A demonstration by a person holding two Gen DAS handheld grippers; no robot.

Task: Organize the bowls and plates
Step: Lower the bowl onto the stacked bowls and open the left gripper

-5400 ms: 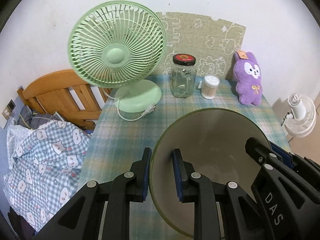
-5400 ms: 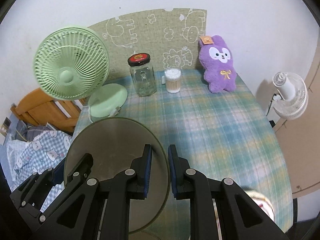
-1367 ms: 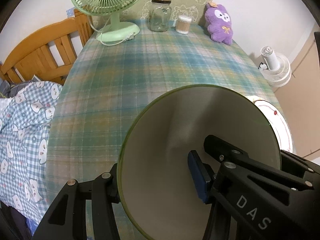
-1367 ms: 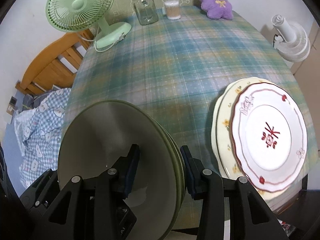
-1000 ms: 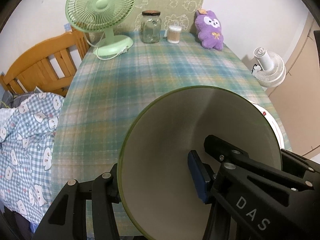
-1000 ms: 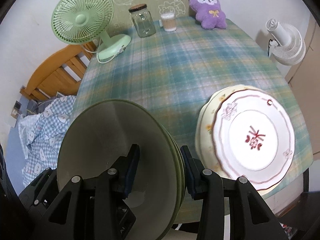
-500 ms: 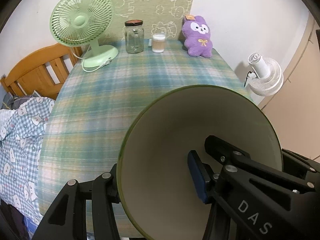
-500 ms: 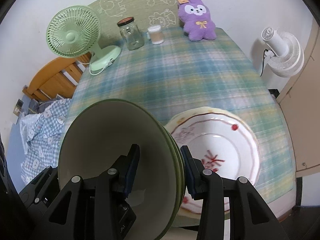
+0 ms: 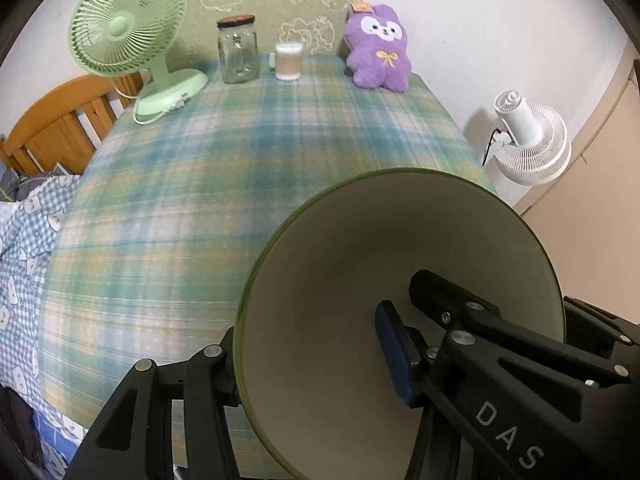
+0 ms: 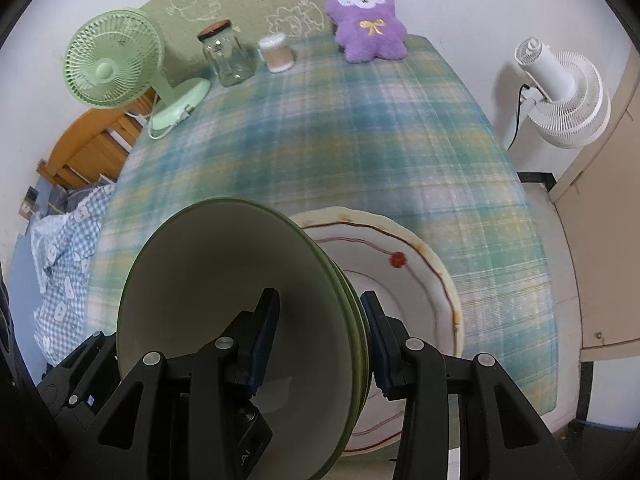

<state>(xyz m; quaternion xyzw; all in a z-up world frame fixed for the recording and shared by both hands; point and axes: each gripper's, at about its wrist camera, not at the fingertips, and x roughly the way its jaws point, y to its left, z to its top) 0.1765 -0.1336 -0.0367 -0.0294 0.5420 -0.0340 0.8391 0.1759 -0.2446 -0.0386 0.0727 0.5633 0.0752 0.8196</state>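
A stack of green-rimmed bowls [image 9: 360, 260] hangs tilted above the plaid table [image 9: 192, 200], carried by both grippers. My left gripper [image 9: 308, 332] is shut on the stack's left wall, with one finger outside and its blue pad [image 9: 394, 356] inside the top bowl. In the right wrist view my right gripper [image 10: 320, 300] is shut on the right edge of the bowls [image 10: 208, 280], where several rims show between its pads. Just beyond and below that edge a white plate with red trim [image 10: 400, 292] lies near the front edge of the table [image 10: 360, 140], partly hidden by the bowls.
Along the far edge stand a green desk fan [image 9: 124, 36], a glass jar [image 9: 238, 52], a cotton swab tub [image 9: 288, 60] and a purple plush [image 9: 378, 52]. A white fan [image 10: 560, 96] stands off the right side. A wooden bed frame [image 9: 48, 128] and checked bedding [image 10: 60, 264] lie left.
Both grippers carried the bowl stack to the right. In the right wrist view the red-trimmed plate slid from the right side to behind the bowls' edge. Neither grip changed.
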